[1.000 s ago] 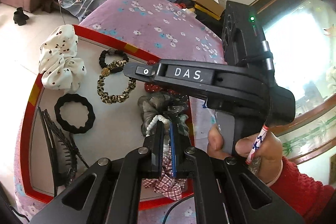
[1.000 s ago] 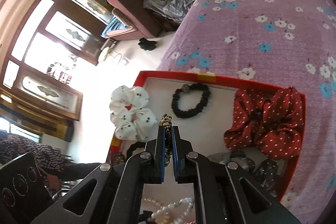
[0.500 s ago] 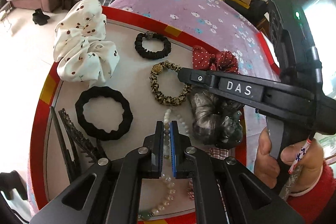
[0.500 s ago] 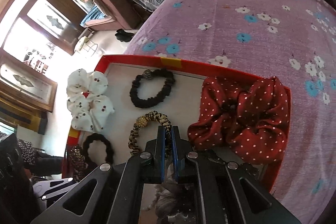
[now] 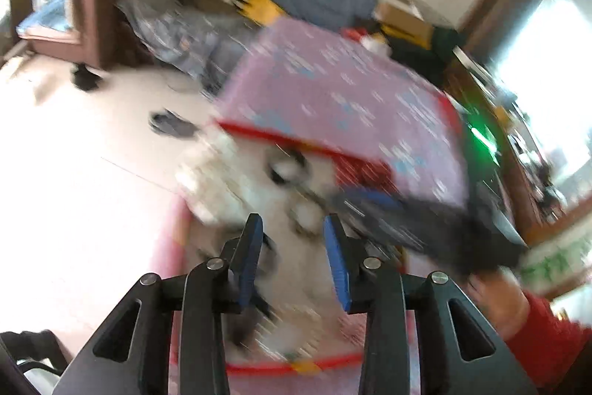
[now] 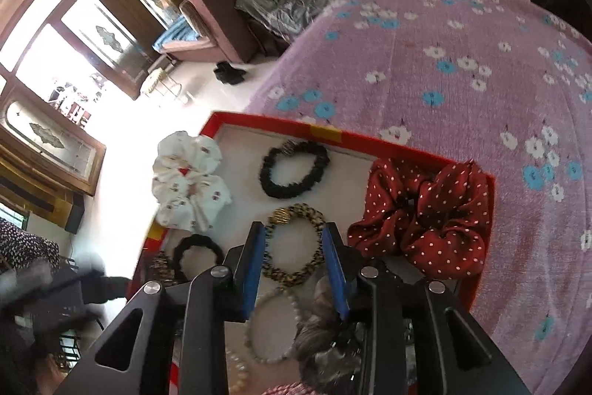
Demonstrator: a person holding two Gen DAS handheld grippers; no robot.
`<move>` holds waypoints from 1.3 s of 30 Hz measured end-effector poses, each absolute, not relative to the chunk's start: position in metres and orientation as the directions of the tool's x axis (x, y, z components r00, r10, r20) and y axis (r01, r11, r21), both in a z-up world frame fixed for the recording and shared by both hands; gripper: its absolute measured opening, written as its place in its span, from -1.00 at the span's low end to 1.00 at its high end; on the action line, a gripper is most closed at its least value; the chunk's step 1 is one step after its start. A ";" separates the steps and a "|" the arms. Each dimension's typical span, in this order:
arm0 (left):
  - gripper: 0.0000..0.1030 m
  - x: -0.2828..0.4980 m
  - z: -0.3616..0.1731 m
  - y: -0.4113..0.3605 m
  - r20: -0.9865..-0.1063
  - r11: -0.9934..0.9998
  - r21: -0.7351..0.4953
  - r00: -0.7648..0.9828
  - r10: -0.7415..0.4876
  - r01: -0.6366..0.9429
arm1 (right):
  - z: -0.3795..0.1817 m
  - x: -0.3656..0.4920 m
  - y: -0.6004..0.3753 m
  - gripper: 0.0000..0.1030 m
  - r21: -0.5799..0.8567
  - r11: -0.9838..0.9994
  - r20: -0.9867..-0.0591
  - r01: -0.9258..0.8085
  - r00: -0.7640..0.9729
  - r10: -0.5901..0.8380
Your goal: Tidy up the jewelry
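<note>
Right tool [image 6: 294, 247]: jaws apart and opening, blue pads clear of everything. Seen between the pads, lower down, lies the leopard-print hair tie [image 6: 294, 243], flat on the pale floor of the red-rimmed tray [image 6: 370, 139]; neither pad presses on it.

Positions relative to the leopard-print hair tie, right wrist view:
- Black ruffled hair tie [image 6: 294, 169] just beyond it, toward the tray's far rim.
- Red polka-dot scrunchie [image 6: 421, 213] to its right, bulging against the tray's right edge.
- White scrunchie with small red print [image 6: 190, 180] to its left, draped over the tray's left rim.
- Plain black hair tie [image 6: 198, 252] to its lower left, near the left rim.
- Pearl bead bracelet [image 6: 272, 328] just nearer the camera, close to touching it.
- Grey gauzy scrunchie [image 6: 325, 339] nearer still and to the right, partly hidden by the right finger.

The tray rests on a pink flowered bedspread [image 6: 462, 69], which spreads beyond and right of the hair tie.

Left tool [image 5: 292, 243]: jaws likewise apart and opening, nothing between the pads. This view is heavily motion-blurred. The tray's red rim [image 5: 259, 132] and pale floor are recognisable below the fingers; the items on it are smears and cannot be told apart. To the right of the tool a dark blurred gripper body crosses the frame, and a hand [image 5: 495, 298] with a red sleeve [image 5: 547, 347] shows at the lower right edge.
</note>
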State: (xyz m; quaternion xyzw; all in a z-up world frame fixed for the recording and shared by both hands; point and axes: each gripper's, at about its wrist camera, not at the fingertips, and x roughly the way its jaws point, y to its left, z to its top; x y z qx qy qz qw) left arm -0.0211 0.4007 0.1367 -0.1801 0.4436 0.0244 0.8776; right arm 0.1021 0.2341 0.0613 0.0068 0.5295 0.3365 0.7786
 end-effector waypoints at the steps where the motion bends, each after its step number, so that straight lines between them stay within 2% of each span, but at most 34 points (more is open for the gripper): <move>1: -0.35 -0.015 0.136 0.410 -0.790 0.930 -0.281 0.608 -0.085 -0.235 | 0.066 0.099 0.231 -0.32 0.370 0.772 -0.811 -0.517 0.225 0.540; 3: -0.35 0.000 0.127 0.439 -0.784 0.915 -0.283 0.619 -0.048 -0.287 | 0.074 0.092 0.224 -0.32 0.373 0.771 -0.796 -0.516 0.248 0.552; 6: -0.38 0.024 0.107 0.455 -0.820 0.921 -0.213 0.572 0.013 -0.326 | 0.083 0.083 0.211 -0.32 0.372 0.782 -0.785 -0.501 0.279 0.552; 8: -0.64 0.038 0.092 0.455 -0.841 0.928 -0.196 0.541 0.006 -0.315 | 0.085 0.080 0.201 -0.32 0.372 0.793 -0.783 -0.483 0.296 0.547; 10: -0.73 0.049 0.077 0.450 -0.863 0.933 -0.187 0.506 -0.006 -0.308 | 0.086 0.077 0.193 -0.32 0.371 0.805 -0.783 -0.462 0.310 0.539; 16: -0.74 0.074 0.065 0.424 -0.867 0.958 -0.144 0.499 -0.001 -0.249 | 0.083 0.074 0.151 -0.32 0.356 0.859 -0.797 -0.369 0.360 0.485; 21: -0.74 0.069 0.084 0.412 -0.842 0.966 -0.145 0.539 -0.007 -0.214 | 0.078 0.074 0.122 -0.32 0.351 0.890 -0.811 -0.291 0.381 0.445; 22: -0.69 0.067 0.091 0.410 -0.838 0.967 -0.140 0.545 -0.003 -0.210 | 0.077 0.073 0.119 -0.32 0.352 0.893 -0.813 -0.280 0.381 0.440; 26: -0.17 0.040 0.117 0.404 -0.807 0.967 -0.122 0.589 0.035 -0.225 | 0.069 0.068 0.115 -0.32 0.322 0.909 -0.832 -0.265 0.379 0.406; 31: -0.09 0.017 0.133 0.396 -0.777 0.967 -0.066 0.621 0.106 -0.247 | 0.058 0.061 0.120 -0.32 0.283 0.922 -0.851 -0.266 0.374 0.369; 39: 0.06 -0.010 0.139 0.378 -0.762 0.953 0.015 0.614 0.207 -0.304 | 0.060 0.049 0.122 -0.32 0.301 0.901 -0.839 -0.313 0.361 0.406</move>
